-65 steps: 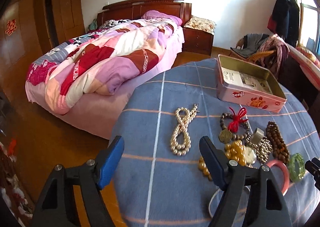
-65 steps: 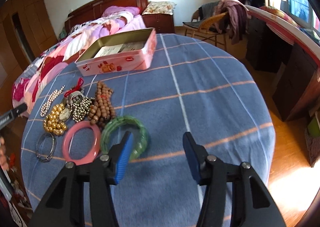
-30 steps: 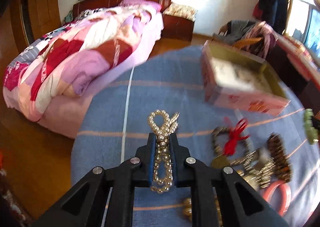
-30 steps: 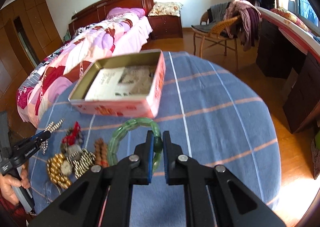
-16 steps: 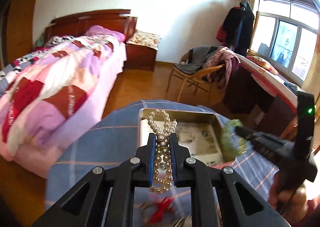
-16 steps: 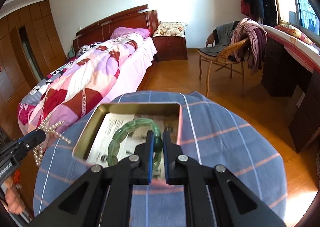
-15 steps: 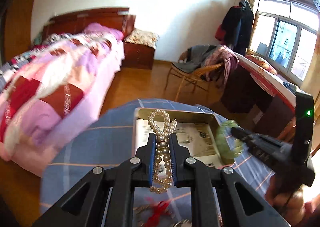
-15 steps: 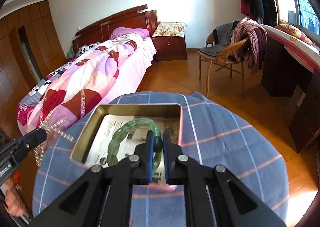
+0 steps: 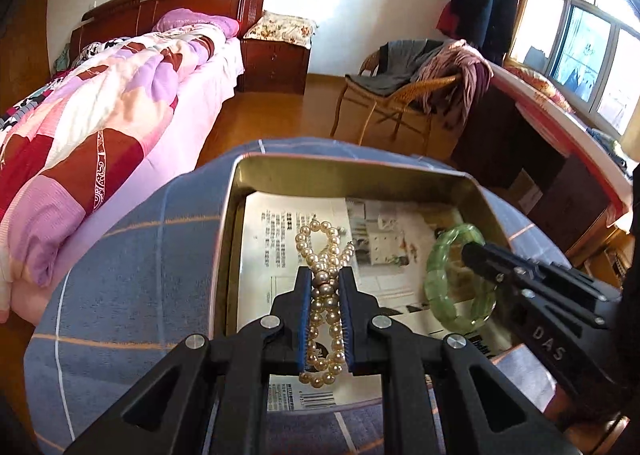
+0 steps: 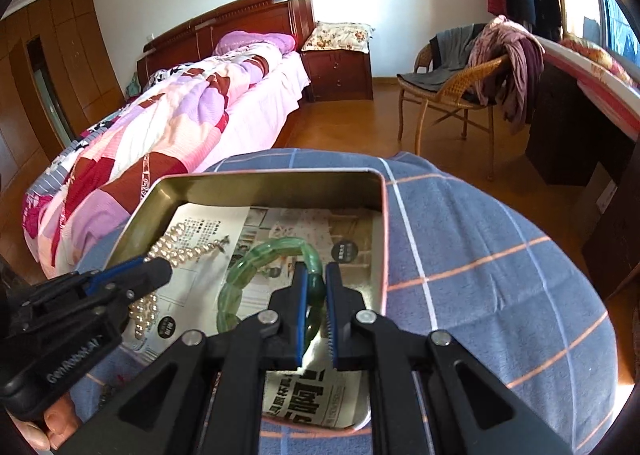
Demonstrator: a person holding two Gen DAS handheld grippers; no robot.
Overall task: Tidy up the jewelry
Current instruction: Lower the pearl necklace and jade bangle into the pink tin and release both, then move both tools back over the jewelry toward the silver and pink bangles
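Note:
An open tin box (image 9: 352, 171) (image 10: 260, 177), lined with printed paper, stands on the blue checked tablecloth (image 9: 132, 255). My left gripper (image 9: 325, 275) is shut on a looped pearl necklace (image 9: 320, 239) and holds it inside the box; the necklace also shows in the right wrist view (image 10: 188, 245). My right gripper (image 10: 314, 275) is shut on a green bead bracelet (image 10: 256, 259), also inside the box, to the right of the pearls. The bracelet shows in the left wrist view (image 9: 436, 255) with the right gripper (image 9: 474, 251) on it.
A bed with a pink patchwork quilt (image 9: 100, 103) lies to the left. A wicker chair with clothes (image 10: 472, 83) stands beyond the table. A dark desk (image 10: 592, 127) is at the right. The round table's far edge (image 10: 320, 153) is just behind the box.
Both grippers have moved forward and down into the tin box with their loads. The box now fills the middle of both views. Both stay shut.

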